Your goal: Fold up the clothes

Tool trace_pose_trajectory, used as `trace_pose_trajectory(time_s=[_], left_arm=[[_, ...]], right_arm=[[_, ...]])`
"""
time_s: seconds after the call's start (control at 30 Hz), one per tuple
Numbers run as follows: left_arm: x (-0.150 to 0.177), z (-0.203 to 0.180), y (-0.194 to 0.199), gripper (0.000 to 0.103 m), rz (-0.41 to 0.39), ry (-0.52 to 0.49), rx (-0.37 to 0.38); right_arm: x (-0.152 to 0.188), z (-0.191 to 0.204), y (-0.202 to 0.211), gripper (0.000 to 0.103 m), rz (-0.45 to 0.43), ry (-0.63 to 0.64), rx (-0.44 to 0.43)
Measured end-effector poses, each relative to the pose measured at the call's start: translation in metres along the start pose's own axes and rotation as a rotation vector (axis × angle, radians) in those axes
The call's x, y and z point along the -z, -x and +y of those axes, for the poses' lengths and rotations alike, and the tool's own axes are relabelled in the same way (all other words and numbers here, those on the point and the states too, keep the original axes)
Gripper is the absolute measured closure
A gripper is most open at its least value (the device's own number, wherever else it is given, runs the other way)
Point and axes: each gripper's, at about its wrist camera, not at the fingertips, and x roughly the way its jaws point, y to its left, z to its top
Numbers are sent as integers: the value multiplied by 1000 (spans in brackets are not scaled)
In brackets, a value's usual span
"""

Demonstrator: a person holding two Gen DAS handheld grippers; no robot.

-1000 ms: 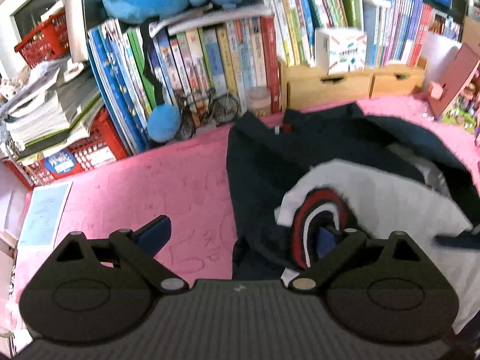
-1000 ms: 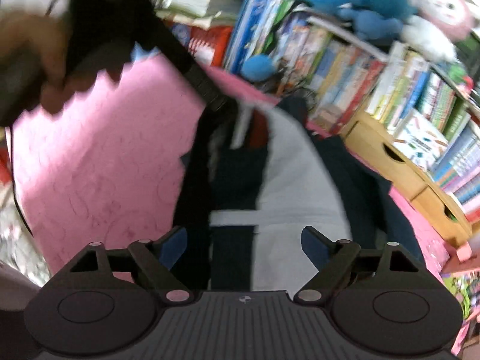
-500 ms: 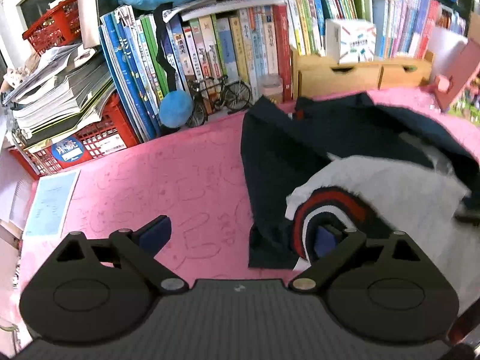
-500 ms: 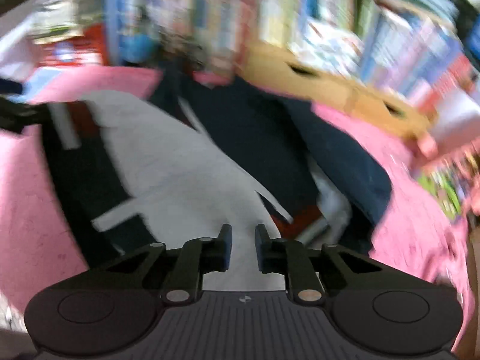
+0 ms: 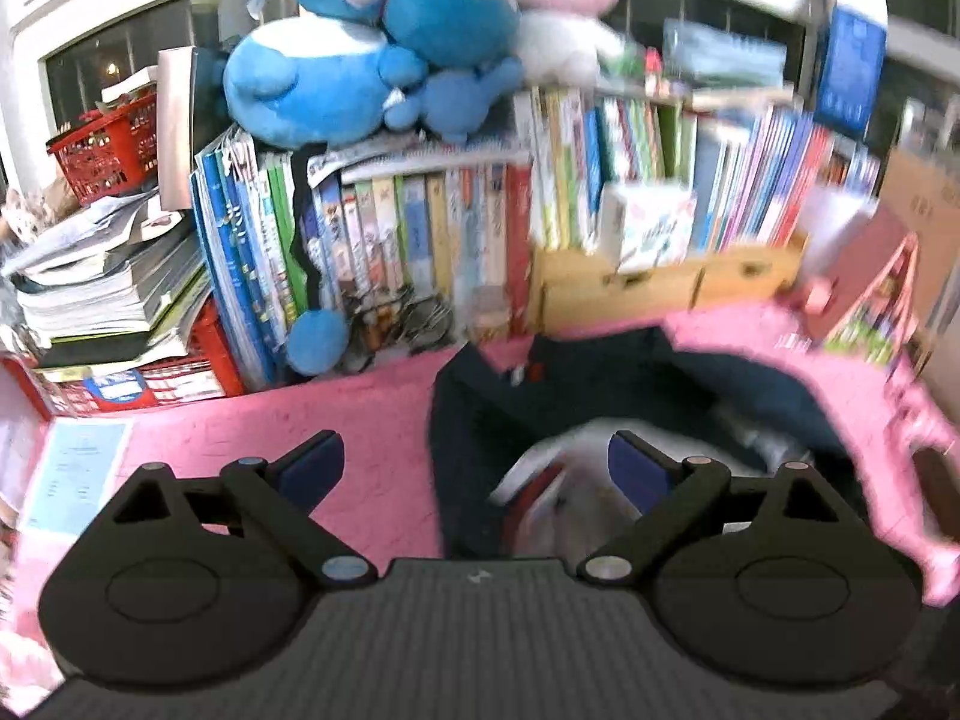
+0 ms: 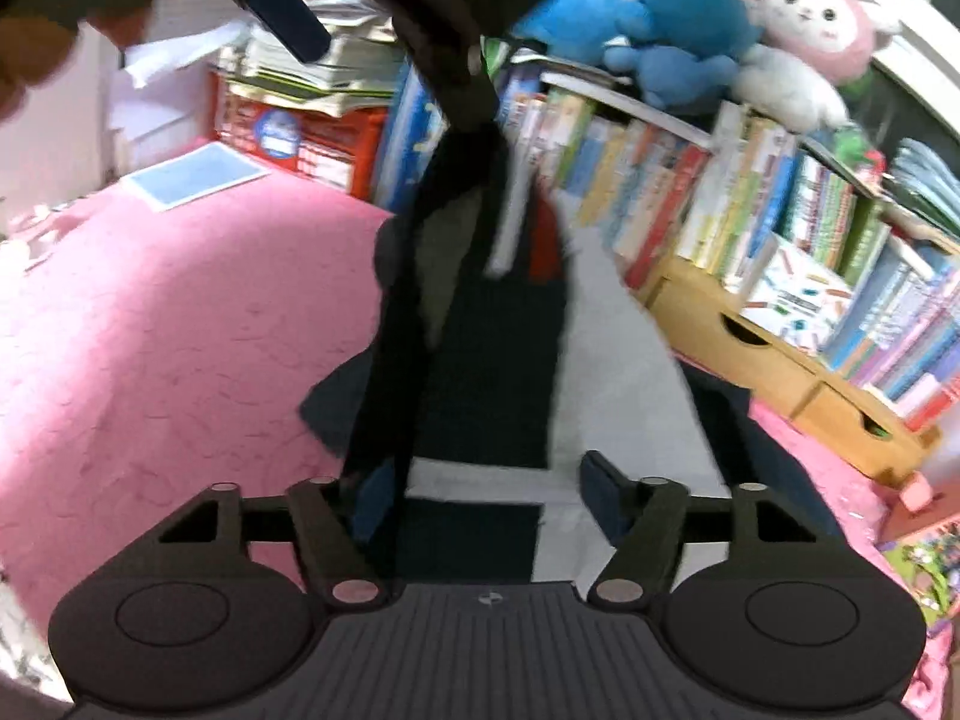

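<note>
Since the earlier frame the left gripper [image 5: 474,468] has lifted with jaws apart and empty, while the right gripper [image 6: 480,498], jaws opening, straddles the navy-and-white garment [image 6: 612,372] toward twelve o'clock on the pink cloth [image 6: 168,324], seemingly for regrasping.

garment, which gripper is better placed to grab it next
Right. The right gripper sits squarely over the garment, jaws opening with fabric between them. The left gripper, open, hangs mostly over the pink cover at the garment's edge.

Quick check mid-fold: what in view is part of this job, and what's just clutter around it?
Job: navy-and-white garment; pink cloth surface under it.
Lying about: plush toys; books; red basket; wooden drawers; blue paper sheet.
</note>
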Motion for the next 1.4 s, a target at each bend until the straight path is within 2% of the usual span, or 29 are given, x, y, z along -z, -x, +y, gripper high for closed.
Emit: trace_pose_trajectory(time_s=[0.03,0.1,0.17,0.2,0.23,0.3,0.4,0.53,0.6,0.67,0.8,0.87,0.93,1.0,1.07,1.1,1.17,1.27,1.33,1.4], left_arm=[[-3,2,0,6,-5,20,22],[-6,2,-4,6,-4,22,17],[-1,-1,-11,6,23,-19,-13],[2,-2,-14,6,36,-41,-23],[8,-2,-16,6,46,-69,-21],[21,-3,-21,6,70,-130,-17],[49,-8,-34,6,131,-273,-20],[83,-19,-62,6,223,-425,-50],[94,-24,-75,6,238,-480,-56],[103,-27,-92,6,245,-528,-73],[116,-25,-134,8,297,-572,-119],[112,-18,-146,27,309,-533,-145],[100,-6,-147,38,299,-434,-146],[85,7,-142,42,275,-313,-133],[71,16,-131,48,235,-217,-104],[65,18,-126,50,220,-192,-89],[54,19,-114,51,189,-156,-57],[45,11,-100,51,162,-152,-24],[42,5,-92,51,144,-147,2],[39,-1,-85,51,128,-147,26]], right_arm=[[0,0,-2,29,-3,4,-1],[4,6,-2,26,-6,32,-1],[7,8,-10,28,20,56,73],[9,4,-16,32,50,31,100],[13,-5,-23,41,91,-21,117],[22,-24,-34,50,158,-111,154],[40,-50,-36,53,191,-175,169],[64,-76,-45,53,255,-207,224],[76,-91,-51,52,293,-252,245],[86,-102,-52,51,312,-309,229],[97,-104,-45,49,300,-313,215],[98,-104,-44,48,299,-314,207],[99,-102,-38,48,290,-306,210],[96,-92,-29,45,245,-251,224],[90,-74,-18,40,164,-167,202],[89,-63,-13,35,115,-120,177],[82,-37,-9,33,35,-23,117],[68,-5,-18,32,3,44,50],[59,13,-29,31,-5,64,40],[53,28,-38,31,-26,86,68]])
